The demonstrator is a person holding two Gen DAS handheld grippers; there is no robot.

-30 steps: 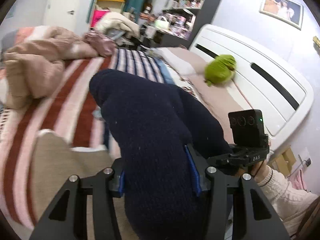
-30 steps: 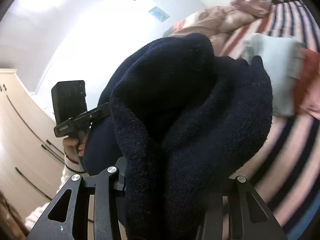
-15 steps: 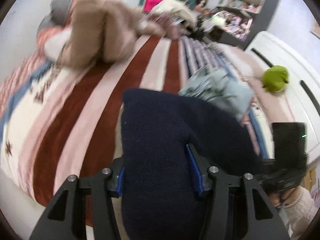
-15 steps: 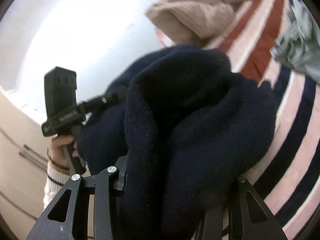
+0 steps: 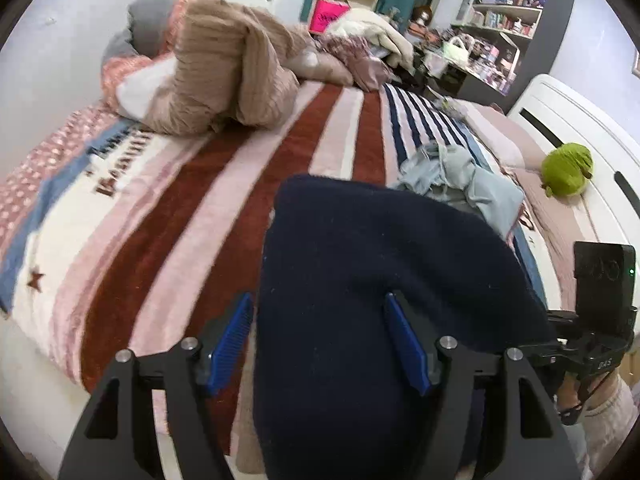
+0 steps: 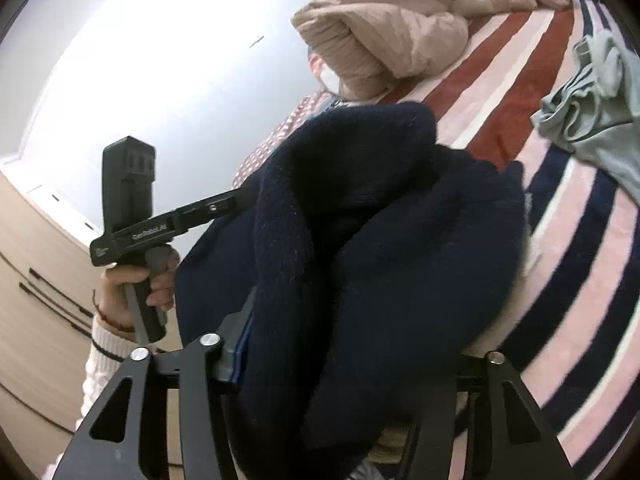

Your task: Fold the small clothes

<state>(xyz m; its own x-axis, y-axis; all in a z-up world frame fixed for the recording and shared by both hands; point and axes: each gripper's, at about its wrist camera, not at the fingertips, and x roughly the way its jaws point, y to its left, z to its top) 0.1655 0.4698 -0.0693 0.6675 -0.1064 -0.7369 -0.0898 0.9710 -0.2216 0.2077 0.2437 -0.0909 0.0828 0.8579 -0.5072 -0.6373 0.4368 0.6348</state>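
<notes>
Left gripper angled down – fingers just spreading round navy garment

The bed's striped blanket carries a rumpled tan quilt at upper left, pale blue clothes right of centre and a green plush toy at far right.
</notes>
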